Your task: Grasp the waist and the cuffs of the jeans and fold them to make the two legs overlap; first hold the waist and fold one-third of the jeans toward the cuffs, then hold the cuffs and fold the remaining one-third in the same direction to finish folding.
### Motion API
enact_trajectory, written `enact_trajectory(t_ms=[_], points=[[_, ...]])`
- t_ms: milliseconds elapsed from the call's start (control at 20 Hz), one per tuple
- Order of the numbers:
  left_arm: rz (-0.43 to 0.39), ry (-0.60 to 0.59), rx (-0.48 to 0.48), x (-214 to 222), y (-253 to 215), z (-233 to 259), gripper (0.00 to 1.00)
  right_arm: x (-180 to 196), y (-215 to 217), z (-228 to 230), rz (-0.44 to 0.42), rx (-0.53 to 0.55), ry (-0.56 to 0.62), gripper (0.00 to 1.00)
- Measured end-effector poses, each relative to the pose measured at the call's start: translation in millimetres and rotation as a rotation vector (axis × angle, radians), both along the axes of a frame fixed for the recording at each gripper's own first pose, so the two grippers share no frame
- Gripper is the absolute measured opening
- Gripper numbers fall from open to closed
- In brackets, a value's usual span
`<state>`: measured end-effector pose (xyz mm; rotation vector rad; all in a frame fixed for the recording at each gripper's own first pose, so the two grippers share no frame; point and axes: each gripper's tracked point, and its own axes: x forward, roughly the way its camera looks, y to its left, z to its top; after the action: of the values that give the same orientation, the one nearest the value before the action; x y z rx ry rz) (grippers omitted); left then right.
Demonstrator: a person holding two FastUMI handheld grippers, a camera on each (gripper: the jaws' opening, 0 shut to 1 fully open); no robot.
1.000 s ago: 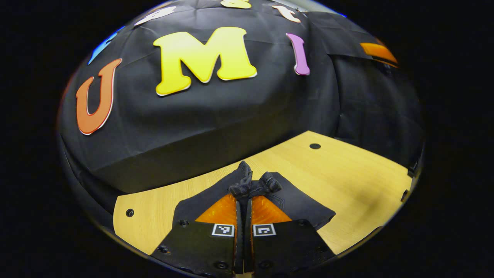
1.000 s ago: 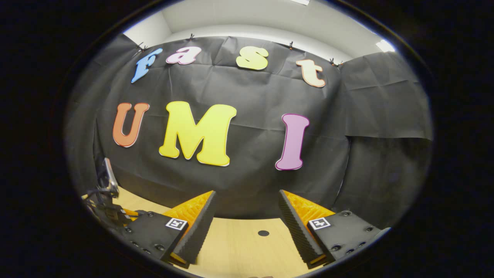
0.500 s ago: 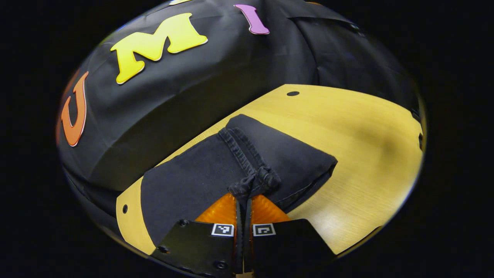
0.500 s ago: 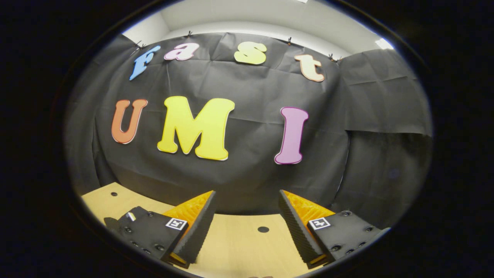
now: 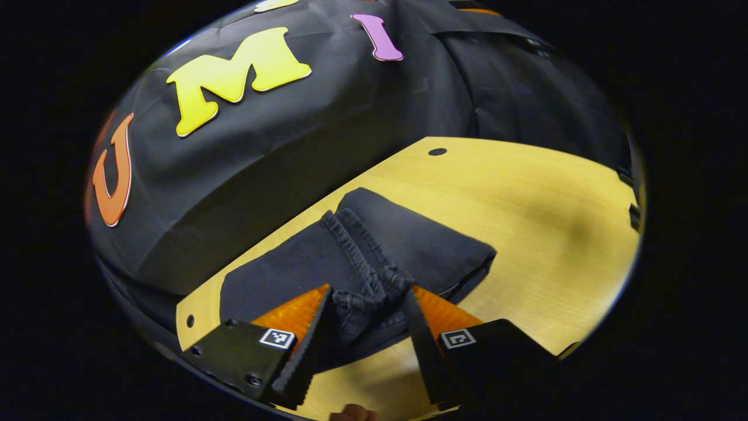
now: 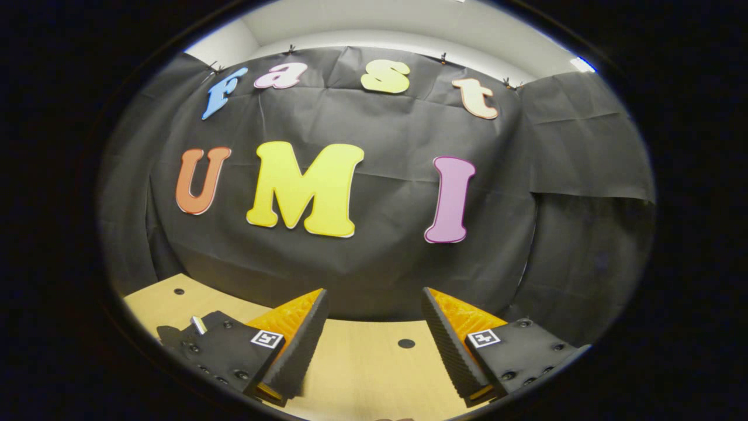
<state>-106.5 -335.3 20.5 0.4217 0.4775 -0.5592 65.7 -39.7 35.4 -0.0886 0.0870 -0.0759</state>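
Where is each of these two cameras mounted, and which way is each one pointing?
Left gripper view: rides on the left hand-held gripper, angled down at the folded black jeans on the wooden table; its open fingers straddle the cuffs.
Right gripper view: rides on the right hand-held gripper, facing level toward the booth wall, fingers open above the table.
Shared: table and booth wall.

Left gripper view tilts down, close over table (image 5: 526, 222); right gripper view level, wallward; both share table.
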Motion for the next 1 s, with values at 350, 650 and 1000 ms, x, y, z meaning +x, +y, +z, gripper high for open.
enact_trajectory(t_ms=[350,650,1000], points=[[0.006,-0.138,-0.195,-33,-22,101,0.98,-6,35,28,0.102,0.003,-0.059,0.96],[0.272,-0.365,-0.364,-36,70,234,0.99,-17,58,47,0.177,0.056,-0.112,0.98],[0.585,-0.516,-0.513,-69,159,316,0.99,-32,83,32,0.214,0.139,-0.1,0.98]])
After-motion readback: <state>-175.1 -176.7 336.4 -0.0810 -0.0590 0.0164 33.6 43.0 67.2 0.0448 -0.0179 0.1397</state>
